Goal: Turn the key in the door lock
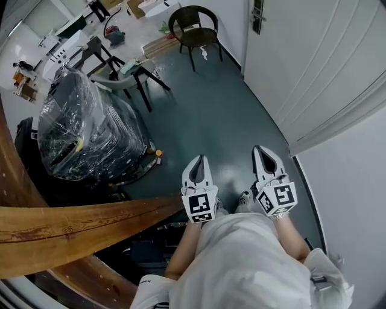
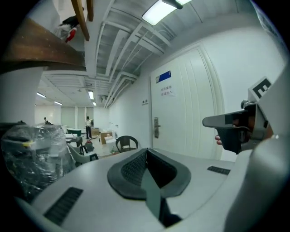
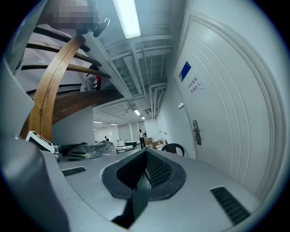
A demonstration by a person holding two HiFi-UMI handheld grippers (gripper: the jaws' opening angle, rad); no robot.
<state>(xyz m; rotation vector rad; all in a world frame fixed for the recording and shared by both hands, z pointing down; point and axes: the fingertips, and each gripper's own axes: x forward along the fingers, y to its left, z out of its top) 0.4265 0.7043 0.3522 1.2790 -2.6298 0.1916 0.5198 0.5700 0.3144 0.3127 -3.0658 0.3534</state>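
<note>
Head view: left tool (image 1: 200, 159) and right tool (image 1: 259, 148) are held side by side in front of the person's torso, over the dark green floor (image 1: 211, 114). Both point forward, the right one nearer the wall. Neither touches anything.

Left tool (image 2: 146, 150) in the left gripper view: jaws pressed together, nothing between them. Right tool (image 3: 146, 152) in the right gripper view: jaws also together, empty. The right tool (image 2: 235, 130) also shows at the right edge of the left gripper view, with fingers wrapped on its grip.

The task's thing is the door lock (image 1: 258, 15), a dark plate with a handle on the white panelled door (image 1: 313, 60). It sits at the top of the head view, well apart from both tools. Same lock (image 2: 156, 128) shows ahead in the left gripper view and to the right (image 3: 195, 132) in the right gripper view. It is too small to tell whether a key is in it. A blue sign (image 2: 164, 76) is high on the door (image 2: 186, 104).

A black chair (image 1: 194, 27) stands against the wall just past the lock. A plastic-wrapped bundle (image 1: 84, 130) sits at left, and a wooden handrail (image 1: 78, 223) curves across lower left. A distant person (image 2: 89, 127) stands far down the room.
</note>
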